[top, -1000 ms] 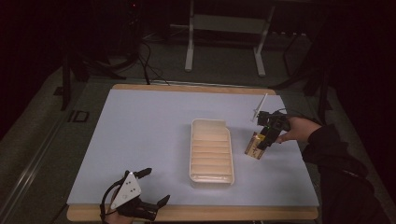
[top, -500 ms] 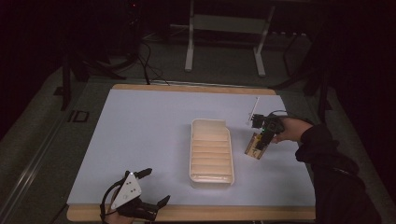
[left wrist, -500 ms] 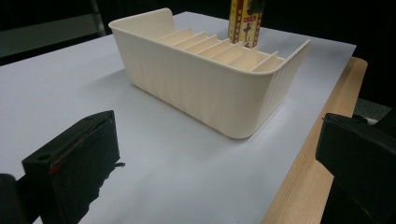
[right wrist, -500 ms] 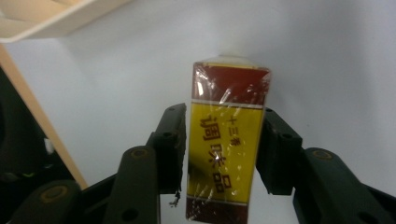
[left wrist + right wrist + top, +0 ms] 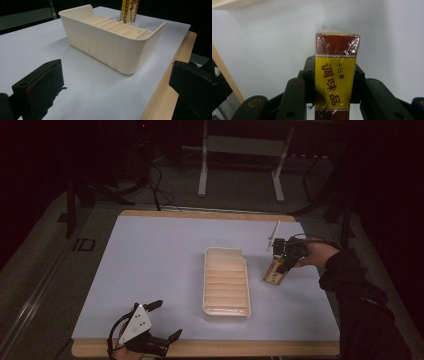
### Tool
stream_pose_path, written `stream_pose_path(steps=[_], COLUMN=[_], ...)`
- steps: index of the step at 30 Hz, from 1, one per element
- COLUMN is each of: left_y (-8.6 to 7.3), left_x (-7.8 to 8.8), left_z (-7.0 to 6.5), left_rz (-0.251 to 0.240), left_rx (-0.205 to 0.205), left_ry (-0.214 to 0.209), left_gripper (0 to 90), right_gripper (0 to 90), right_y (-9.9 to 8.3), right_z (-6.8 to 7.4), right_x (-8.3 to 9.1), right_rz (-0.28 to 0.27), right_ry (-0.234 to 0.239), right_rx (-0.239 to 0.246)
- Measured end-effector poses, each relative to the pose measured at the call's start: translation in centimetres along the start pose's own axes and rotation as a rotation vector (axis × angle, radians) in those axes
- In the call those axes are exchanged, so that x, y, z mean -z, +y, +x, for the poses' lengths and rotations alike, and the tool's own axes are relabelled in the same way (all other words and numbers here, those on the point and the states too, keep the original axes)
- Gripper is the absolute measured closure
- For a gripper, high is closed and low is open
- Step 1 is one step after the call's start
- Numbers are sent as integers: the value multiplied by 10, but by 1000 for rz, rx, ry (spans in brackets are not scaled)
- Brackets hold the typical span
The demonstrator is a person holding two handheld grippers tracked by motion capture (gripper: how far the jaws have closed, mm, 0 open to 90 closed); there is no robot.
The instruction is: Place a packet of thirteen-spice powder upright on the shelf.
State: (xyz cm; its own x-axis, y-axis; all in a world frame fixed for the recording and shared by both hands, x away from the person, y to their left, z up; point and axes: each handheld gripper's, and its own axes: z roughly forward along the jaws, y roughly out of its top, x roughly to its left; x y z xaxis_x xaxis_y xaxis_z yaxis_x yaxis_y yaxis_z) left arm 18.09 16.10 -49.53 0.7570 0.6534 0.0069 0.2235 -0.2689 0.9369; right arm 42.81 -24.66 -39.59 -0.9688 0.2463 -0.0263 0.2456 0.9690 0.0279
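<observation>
- Right gripper (image 5: 281, 265) closed on a yellow and dark red seasoning box (image 5: 274, 273), clamped across its narrow sides; in the right gripper view both jaws pressed against the box (image 5: 336, 75).
- Box located just right of the cream tray (image 5: 226, 281), near but apart from its right wall; lower end at or just above the desk (image 5: 160, 255), contact not determinable.
- Long axis of box tilted, running from the gripper down and toward the person's side; tray's long axis running away from the person, roughly parallel.
- Tray lying to the left of the held box; judged that any placing move would be a short leftward carry over the right wall into one of the cross-ribbed slots.
- Right gripper far nearer the tray's slots than the left.
- Left gripper (image 5: 161, 322) resting at the near left desk edge, jaws spread wide, nothing between them; well apart from the tray.
- Left gripper view: tray (image 5: 110, 37) ahead, box (image 5: 129, 11) upright beyond its far wall.
- Box: rectangular carton, glossy film wrap with creases at the top, printed characters on the yellow panel.
- Tray: matte cream plastic, rounded corners, finely ribbed outer wall, thin dividers inside, one end wall raised.
- Desk: pale smooth sheet over a wooden board.
</observation>
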Motion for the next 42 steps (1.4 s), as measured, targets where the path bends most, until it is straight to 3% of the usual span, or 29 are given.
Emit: stream_pose_path(steps=[7, 12, 16, 26, 34, 42], left_y=[0, 0, 0, 0, 0, -1], left_x=[0, 0, 0, 1, 1, 3], left_z=[0, 0, 0, 0, -1, -1], left_rz=[1, 0, 0, -1, 0, -3], left_rx=[-1, -1, 0, 0, -4, -2], left_ry=[-1, -2, -2, 1, -1, 2], left_gripper=[0, 0, 0, 0, 0, 0], right_gripper=[679, 679, 680, 680, 680, 680], right_y=[3, 3, 4, 11, 29, 54], right_z=[7, 11, 15, 20, 26, 27], right_x=[19, 37, 47, 68, 84, 84], right_rz=[-45, -119, -144, -219, -304, -385], right_ry=[-1, 3, -7, -27, -31, -44], right_rx=[59, 86, 125, 170, 236, 308])
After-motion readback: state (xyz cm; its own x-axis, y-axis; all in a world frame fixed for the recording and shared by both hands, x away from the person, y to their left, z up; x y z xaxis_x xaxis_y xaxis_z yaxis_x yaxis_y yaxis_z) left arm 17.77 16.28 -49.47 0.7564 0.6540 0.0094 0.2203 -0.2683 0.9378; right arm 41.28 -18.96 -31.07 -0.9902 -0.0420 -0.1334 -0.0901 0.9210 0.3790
